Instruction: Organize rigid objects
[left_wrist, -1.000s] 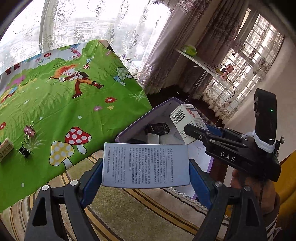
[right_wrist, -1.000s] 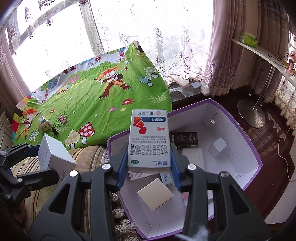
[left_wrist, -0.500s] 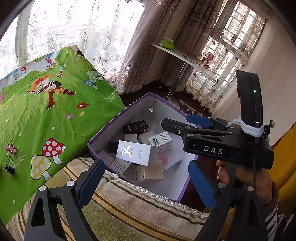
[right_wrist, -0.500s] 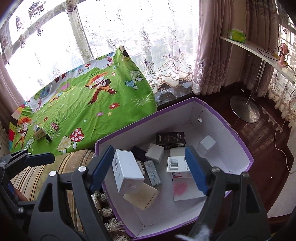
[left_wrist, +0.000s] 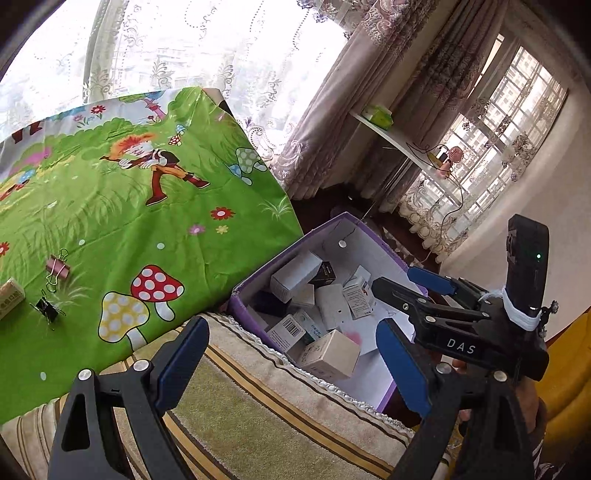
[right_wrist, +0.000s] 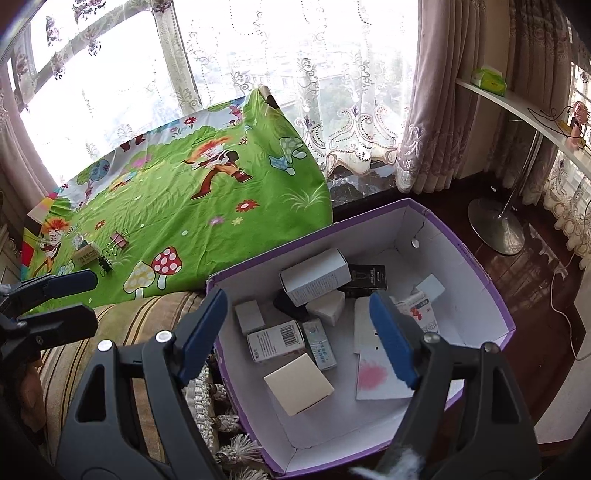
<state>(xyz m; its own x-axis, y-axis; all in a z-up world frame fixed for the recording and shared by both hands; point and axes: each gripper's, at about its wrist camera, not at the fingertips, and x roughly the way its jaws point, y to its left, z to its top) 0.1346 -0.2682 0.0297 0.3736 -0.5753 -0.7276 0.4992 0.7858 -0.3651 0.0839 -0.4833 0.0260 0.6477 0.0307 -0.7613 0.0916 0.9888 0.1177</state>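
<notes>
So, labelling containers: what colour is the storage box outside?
Purple outside, white inside; the right wrist view shows it best.

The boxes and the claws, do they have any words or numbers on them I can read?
"DAS": white letters on the black body of the right claw, seen from the left wrist view.
Barcode box: bars show, digits too small to read.
Red-and-white box, black box, blue-striped box: print blurred, unreadable.
Small box on the green cloth: unreadable.

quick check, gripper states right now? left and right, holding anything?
Left gripper: open, empty, beside the purple cardboard box.
Right gripper: open, nothing between its blue pads; jaws just opened, above the same box.
</notes>
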